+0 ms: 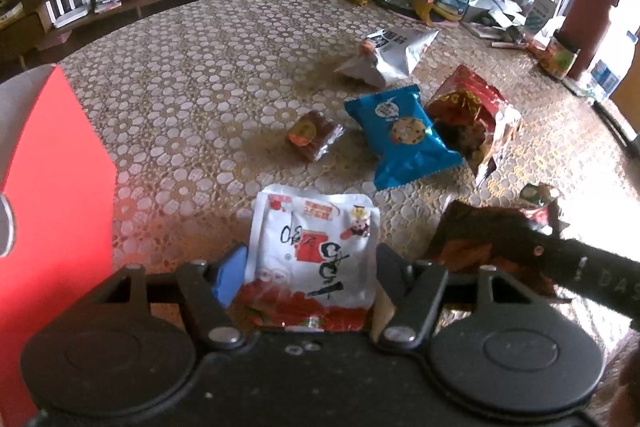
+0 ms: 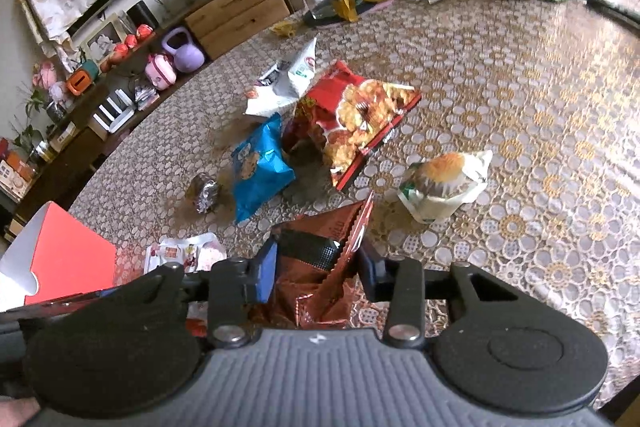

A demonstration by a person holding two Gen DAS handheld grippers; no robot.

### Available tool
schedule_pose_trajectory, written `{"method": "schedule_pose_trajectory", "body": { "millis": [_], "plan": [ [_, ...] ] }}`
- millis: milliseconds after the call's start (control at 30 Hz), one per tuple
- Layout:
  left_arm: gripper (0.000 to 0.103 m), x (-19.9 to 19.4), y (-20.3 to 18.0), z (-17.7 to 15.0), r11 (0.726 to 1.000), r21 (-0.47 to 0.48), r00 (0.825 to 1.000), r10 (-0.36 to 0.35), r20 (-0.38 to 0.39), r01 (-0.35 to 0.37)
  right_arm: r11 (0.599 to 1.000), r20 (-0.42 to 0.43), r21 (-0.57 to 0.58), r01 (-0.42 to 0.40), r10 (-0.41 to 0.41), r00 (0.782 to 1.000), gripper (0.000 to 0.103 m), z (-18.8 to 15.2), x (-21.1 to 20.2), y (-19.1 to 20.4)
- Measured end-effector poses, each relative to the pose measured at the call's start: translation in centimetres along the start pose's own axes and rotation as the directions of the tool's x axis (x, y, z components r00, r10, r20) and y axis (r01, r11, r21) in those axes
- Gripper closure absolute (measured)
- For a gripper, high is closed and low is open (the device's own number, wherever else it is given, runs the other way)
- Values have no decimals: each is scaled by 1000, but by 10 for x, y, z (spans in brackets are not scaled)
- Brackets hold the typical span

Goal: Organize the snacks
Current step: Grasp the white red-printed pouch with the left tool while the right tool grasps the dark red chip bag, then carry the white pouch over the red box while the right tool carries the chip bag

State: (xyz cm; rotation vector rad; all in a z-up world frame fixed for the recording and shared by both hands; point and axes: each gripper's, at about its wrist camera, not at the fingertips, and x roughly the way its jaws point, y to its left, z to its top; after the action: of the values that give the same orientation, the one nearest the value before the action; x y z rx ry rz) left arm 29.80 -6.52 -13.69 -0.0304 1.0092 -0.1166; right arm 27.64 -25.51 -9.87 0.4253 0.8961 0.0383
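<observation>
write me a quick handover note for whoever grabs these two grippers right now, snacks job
Left gripper: jaws open around the white and red pouch, which lies flat on the table; not clamped yet.
Right gripper: jaws around the dark red foil packet; whether it is gripped, I cannot tell.
Red box stands at the left table edge; its inside is not visible.
Still loose on the table: blue cookie bag, small brown snack, white bag, big red bag, wrapped bun.
Done: nothing visibly sorted. Left: every snack.

glossy foil snack packets [image 1: 400,131], lace-patterned tablecloth [image 1: 200,75] — matt red box [image 1: 52,163]
</observation>
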Motion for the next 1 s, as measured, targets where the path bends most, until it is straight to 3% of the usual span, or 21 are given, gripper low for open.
{"method": "schedule_pose_trajectory", "body": {
  "millis": [133,400,1000],
  "plan": [
    [37,-7,2,-3,1000,5,1000,20,-10,-20,1000,20,-14,0,0,1000,64,1,-13,3],
    [37,-34,5,-9,1000,-17,1000,-5,11,5,999,50,-52,-3,6,999,64,-4,-46,8],
    [36,-138,17,-27,999,-22,996,-43,80,45,983,95,-179,-49,67,993,64,-30,-133,44]
  ]
}}
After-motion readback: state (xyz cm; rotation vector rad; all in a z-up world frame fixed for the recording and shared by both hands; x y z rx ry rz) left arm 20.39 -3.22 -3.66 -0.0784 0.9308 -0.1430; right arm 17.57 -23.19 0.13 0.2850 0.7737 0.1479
